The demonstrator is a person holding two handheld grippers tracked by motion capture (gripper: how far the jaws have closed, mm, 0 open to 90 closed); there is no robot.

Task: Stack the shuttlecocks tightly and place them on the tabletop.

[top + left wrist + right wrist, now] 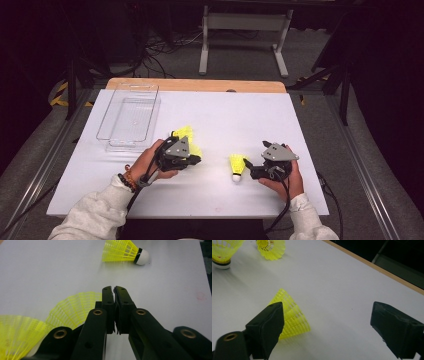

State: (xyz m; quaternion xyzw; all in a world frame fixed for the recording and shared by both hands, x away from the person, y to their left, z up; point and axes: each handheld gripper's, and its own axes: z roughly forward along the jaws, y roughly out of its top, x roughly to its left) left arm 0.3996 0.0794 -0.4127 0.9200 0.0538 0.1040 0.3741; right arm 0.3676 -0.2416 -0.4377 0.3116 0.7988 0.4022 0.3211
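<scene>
Three yellow shuttlecocks lie on the white surface (220, 110). One shuttlecock (237, 167), cork toward the person, sits just left of the wide-open right gripper (253, 167); the left gripper (196, 159) is closed empty.

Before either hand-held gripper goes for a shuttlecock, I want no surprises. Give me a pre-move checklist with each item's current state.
1. Left hand-held gripper empty: ok, nothing between its jaws.
2. Left jaws open for a grasp: not ok, shut.
3. Right hand-held gripper open: ok.
4. Nearest shuttlecock centred between the right jaws: not ok, it lies beside one jaw.
5. Clear tray empty: ok.
</scene>
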